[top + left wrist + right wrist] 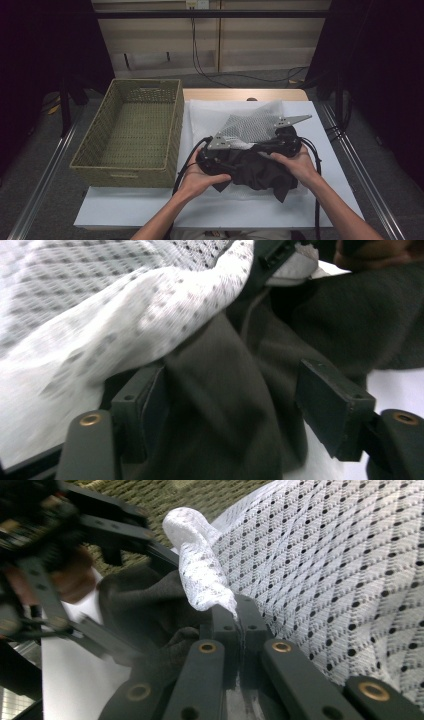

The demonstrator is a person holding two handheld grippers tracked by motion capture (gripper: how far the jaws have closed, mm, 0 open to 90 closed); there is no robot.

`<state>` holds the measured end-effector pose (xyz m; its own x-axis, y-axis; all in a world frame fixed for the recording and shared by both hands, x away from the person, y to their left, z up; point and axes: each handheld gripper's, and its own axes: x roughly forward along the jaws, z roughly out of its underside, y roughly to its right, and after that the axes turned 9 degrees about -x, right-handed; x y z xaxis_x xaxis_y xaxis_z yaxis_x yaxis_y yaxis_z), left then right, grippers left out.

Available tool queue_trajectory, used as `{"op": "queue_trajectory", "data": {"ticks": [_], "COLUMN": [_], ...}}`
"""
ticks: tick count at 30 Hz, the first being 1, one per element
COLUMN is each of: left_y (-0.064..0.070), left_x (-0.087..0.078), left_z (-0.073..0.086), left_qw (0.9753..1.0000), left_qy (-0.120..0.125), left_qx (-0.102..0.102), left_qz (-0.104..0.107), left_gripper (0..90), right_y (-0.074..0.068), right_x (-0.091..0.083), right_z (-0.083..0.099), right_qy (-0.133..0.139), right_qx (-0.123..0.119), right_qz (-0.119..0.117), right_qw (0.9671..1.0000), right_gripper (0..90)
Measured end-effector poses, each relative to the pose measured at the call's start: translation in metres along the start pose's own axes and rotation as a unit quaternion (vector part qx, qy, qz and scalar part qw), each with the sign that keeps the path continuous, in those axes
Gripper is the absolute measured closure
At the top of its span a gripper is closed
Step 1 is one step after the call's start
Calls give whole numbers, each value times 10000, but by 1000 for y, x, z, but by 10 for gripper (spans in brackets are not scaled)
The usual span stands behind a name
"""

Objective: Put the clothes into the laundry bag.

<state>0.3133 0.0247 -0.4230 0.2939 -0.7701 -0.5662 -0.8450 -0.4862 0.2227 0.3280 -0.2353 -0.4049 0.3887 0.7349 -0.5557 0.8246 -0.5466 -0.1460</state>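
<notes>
Soft, light white dotted mesh cloth (350, 565), limp and slippery, pinched at its edge by right gripper (239, 622); left gripper (235, 405) spread apart around dark crumpled garment (240, 390) at frame centre.

left gripper (216, 159): black, grey three-cornered plate, black cable | right gripper (239, 630): black jaws, brass-ringed screw holes | forearms bare, no sleeves

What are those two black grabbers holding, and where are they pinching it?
The right gripper is shut on the edge of the white dotted mesh cloth. The left gripper is open, its jaws either side of a fold of the dark cloth, not clamping it.
</notes>
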Motion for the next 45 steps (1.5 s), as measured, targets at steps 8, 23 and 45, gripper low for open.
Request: {"op": "queue_trajectory", "data": {"ticks": [8,23,45], "left_y": [2,9,-6], "left_x": [-13,22,53], "left_z": [33,13,18], "left_qw": [9989,9983,9978], "left_qy": [-414,-374,-581], "left_qx": [169,13,169], "left_qz": [-108,455,285], "left_gripper": [258,854,825], "right_y": [0,-3,-10], "right_x": [1,2,3], "right_z": [0,-1,-4], "right_qy": [-9,-38,-58], "right_qx": [-20,-65,-165], "right_qz": [7,-47,-128], "right_qw": [10000,10000,9998], "right_gripper": [896,896,896]}}
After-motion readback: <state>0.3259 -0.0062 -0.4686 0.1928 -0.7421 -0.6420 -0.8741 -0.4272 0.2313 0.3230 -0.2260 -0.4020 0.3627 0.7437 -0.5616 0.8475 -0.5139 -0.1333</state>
